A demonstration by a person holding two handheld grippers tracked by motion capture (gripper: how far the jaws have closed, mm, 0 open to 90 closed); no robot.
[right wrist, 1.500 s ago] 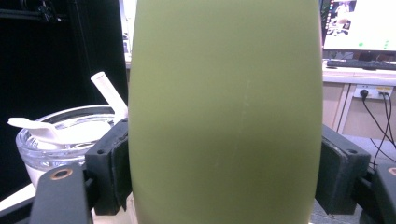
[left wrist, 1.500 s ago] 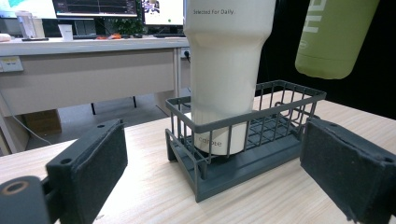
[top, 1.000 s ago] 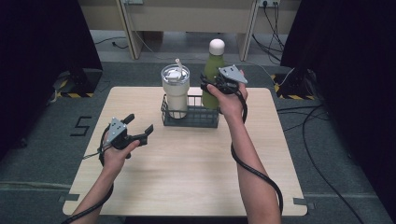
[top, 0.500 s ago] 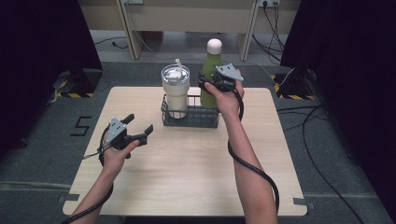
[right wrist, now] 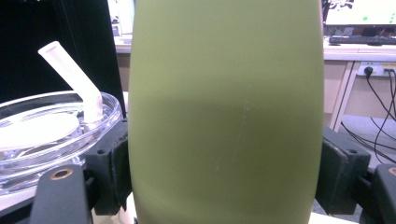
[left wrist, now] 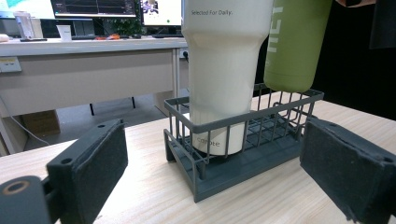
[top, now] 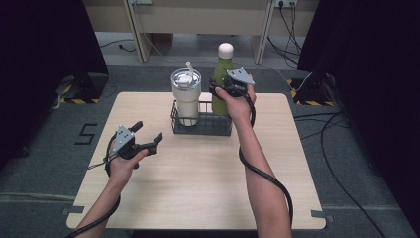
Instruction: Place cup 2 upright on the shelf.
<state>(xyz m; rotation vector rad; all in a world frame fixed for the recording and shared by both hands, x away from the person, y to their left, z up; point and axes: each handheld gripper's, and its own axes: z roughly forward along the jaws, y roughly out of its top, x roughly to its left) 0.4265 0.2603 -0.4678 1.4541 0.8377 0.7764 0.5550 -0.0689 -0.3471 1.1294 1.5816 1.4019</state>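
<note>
Green bottle (top: 221, 79) clamped in right gripper (top: 224, 90), base hanging just above rack (top: 202, 125), right slot. White letters on it, maybe "NET", partly cut off. White tumbler (top: 186, 96) beside reads "Selected For Daily." Left gripper (top: 146, 138) wide open, empty, over table (top: 198, 183).

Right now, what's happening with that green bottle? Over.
Right gripper shut on green bottle, bottle base above the wire basket rim. Left gripper open, holding nothing. White tumbler beside it in basket.
</note>
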